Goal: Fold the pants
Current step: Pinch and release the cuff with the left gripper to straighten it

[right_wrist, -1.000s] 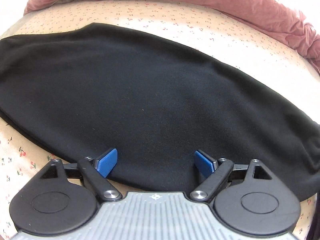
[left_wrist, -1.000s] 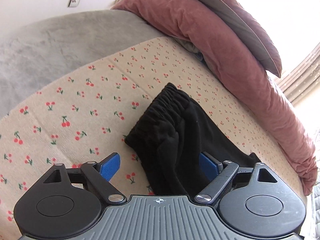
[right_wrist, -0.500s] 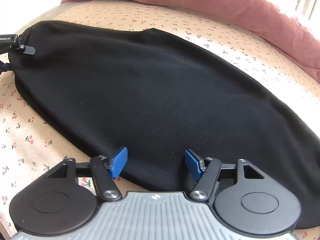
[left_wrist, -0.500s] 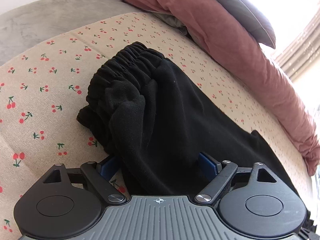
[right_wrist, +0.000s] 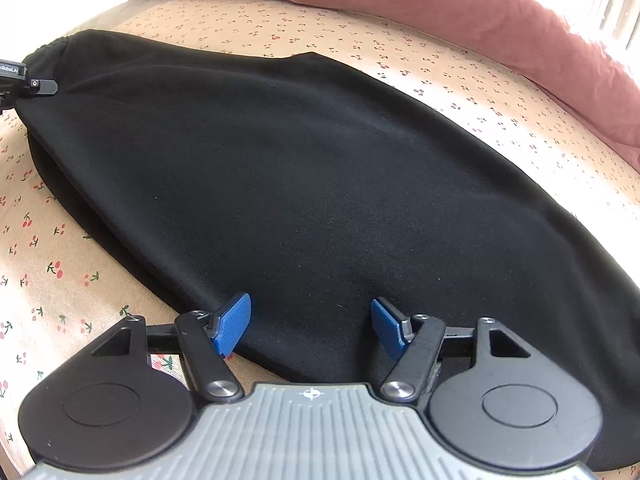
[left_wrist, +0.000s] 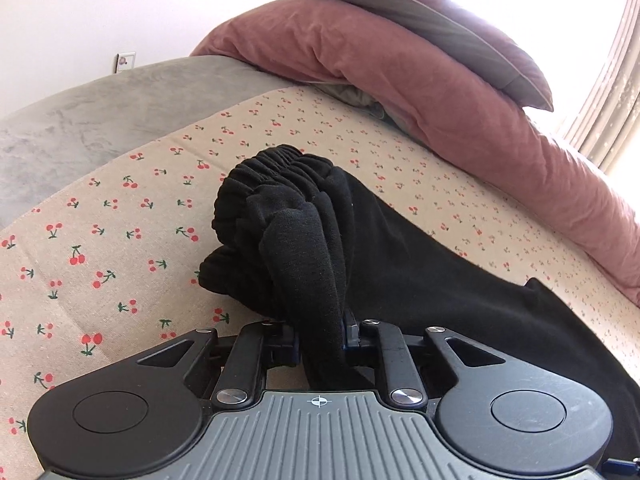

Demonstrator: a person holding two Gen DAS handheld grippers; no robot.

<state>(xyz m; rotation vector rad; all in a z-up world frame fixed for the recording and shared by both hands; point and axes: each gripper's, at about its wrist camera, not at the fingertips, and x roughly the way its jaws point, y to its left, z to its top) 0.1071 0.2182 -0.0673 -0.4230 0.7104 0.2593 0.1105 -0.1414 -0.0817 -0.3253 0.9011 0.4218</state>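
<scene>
Left tool [left_wrist: 320, 338] is clamped tight on a thick bunched fold of the black pants [left_wrist: 400, 272], and the blue pads are almost swallowed by the cloth, only a sliver showing on either side of the fold. Just beyond that fold the gathered elastic waistband [left_wrist: 272, 172] bulges up, crumpled, with its underside hidden. From there the pants run away to the right across the cherry-print bed sheet [left_wrist: 100, 240], the far leg end cut off by the tool body. Over to the right tool [right_wrist: 310, 326]: its blue fingers [right_wrist: 232, 322] stand spread, gripping nothing, poised at the near edge of the pants [right_wrist: 300, 180], though I can't tell whether they touch the cloth. The pants lie flat and long here, long axis running from the waistband at upper left down to lower right, that end out of frame. Behind the pants, a pink duvet [right_wrist: 460, 12] is heaped along the bed.
</scene>
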